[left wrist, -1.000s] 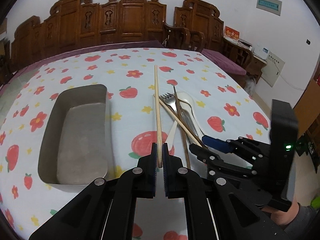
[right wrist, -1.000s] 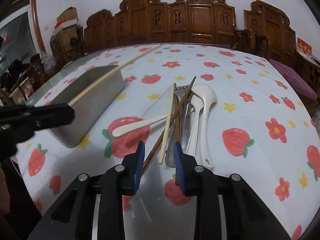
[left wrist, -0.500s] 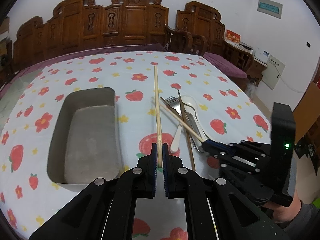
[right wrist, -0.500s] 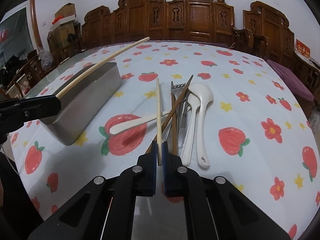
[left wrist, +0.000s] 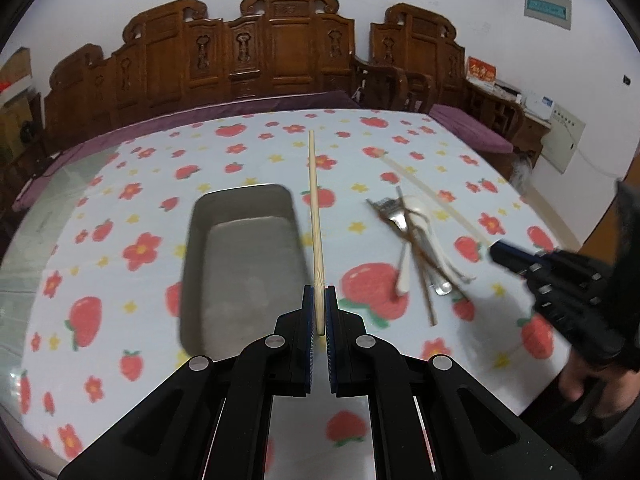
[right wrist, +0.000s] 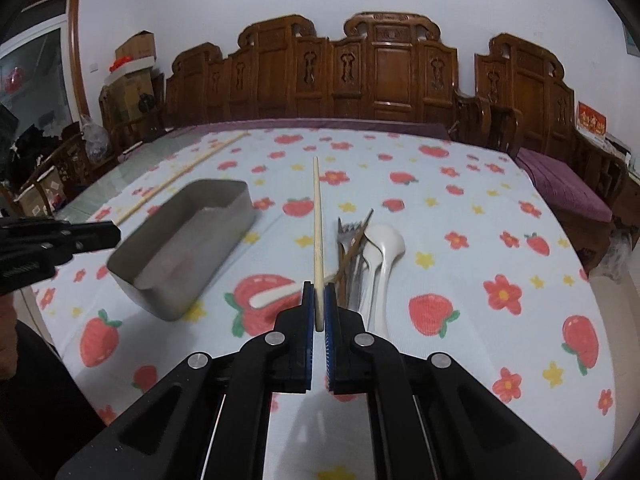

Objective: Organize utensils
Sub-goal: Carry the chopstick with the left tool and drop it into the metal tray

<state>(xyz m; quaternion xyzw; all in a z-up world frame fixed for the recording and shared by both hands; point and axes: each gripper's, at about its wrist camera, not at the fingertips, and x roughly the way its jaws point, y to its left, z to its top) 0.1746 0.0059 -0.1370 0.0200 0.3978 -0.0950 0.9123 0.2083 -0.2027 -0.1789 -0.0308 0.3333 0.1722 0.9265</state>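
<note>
My left gripper (left wrist: 319,312) and right gripper (right wrist: 319,308) are both clamped tight, each angled downward; my right hand (left wrist: 580,376) looks blurred.

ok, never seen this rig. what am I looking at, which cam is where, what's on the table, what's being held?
No robot arm here: a person holds a two-finger tool in each hand, with a fisheye camera on each looking along its fingers. One picture is from the left tool, the other from the right.

The left tongs are shut on a pale chopstick. The right tongs are shut on a second pale chopstick.

On the strawberry tablecloth sits an empty metal tray. Beside it lies a pile of utensils: a fork, white spoons, brown chopsticks. Each tool also shows at the edge of the other's picture.
</note>
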